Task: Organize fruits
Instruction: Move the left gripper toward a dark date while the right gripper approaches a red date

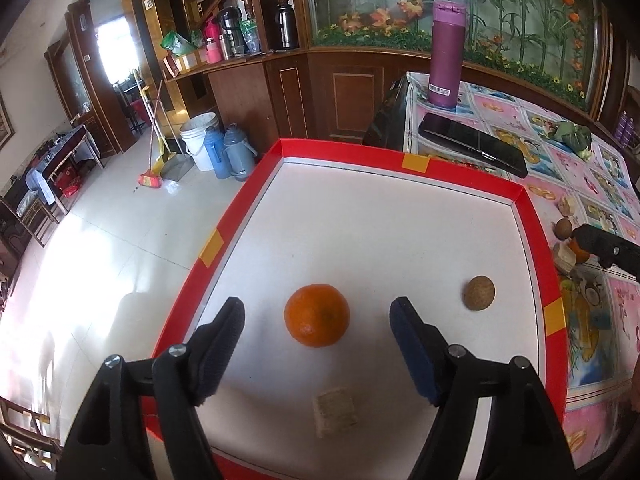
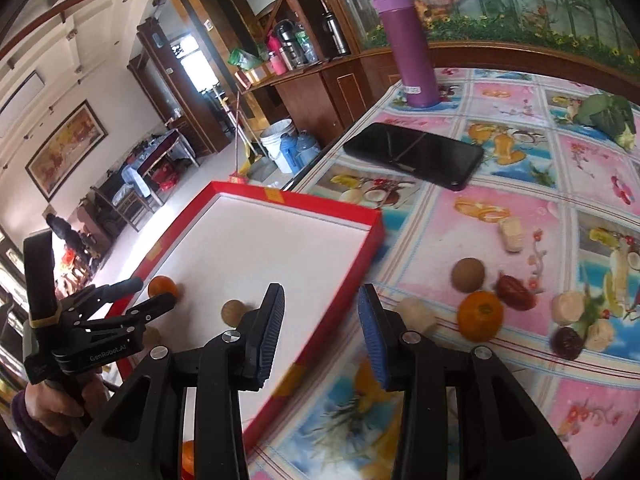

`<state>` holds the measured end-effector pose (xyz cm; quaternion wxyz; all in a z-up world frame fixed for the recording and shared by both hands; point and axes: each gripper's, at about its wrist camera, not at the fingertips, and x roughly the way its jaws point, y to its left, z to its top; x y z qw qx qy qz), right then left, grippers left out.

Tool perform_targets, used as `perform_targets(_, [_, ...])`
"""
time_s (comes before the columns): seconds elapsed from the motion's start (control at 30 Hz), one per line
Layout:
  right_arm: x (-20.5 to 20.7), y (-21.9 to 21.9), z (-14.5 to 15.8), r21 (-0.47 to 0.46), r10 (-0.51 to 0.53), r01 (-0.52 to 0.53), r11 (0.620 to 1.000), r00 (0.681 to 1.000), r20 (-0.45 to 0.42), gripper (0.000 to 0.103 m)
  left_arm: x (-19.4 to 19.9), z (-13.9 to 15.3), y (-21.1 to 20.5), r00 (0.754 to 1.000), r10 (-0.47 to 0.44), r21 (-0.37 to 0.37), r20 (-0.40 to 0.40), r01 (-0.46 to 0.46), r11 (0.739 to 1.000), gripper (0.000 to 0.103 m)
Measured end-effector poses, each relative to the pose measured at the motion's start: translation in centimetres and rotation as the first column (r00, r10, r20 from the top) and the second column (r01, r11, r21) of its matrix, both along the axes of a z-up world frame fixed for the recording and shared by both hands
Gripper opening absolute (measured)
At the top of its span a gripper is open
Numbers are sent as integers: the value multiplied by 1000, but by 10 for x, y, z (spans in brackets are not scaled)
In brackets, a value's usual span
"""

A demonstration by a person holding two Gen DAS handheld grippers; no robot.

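Observation:
A red-rimmed tray (image 1: 240,224) with a white floor holds an orange (image 1: 317,315), a round brown fruit (image 1: 479,293) and a pale block (image 1: 334,412). My left gripper (image 1: 317,309) stands open around the orange, its pads well apart from it on both sides. My right gripper (image 2: 321,294) is open and empty above the tray's right rim (image 2: 320,202). On the tablecloth to its right lie a second orange (image 2: 480,316), a brown fruit (image 2: 468,275), a red date (image 2: 516,292), a dark date (image 2: 566,343) and several pale chunks (image 2: 568,308).
A purple bottle (image 2: 408,46), a black phone (image 2: 414,154) and a green vegetable (image 2: 610,116) stand further back on the table. The tray overhangs the table's left edge, with tiled floor (image 1: 100,248) below. A hand (image 2: 56,404) holds the left gripper (image 2: 156,291).

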<state>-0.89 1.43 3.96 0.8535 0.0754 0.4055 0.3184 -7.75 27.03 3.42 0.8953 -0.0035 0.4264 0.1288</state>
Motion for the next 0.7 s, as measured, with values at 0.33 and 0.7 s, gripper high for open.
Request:
perform_targets(0.33, [11, -100, 12, 29, -183, 182, 983, 983, 17, 37, -3, 43, -43, 993, -58, 67, 99, 52, 996, 84])
perform_targets(0.7, [6, -209, 9, 21, -377, 377, 926, 926, 17, 37, 8, 47, -151, 949, -300, 33, 100, 298, 954, 87])
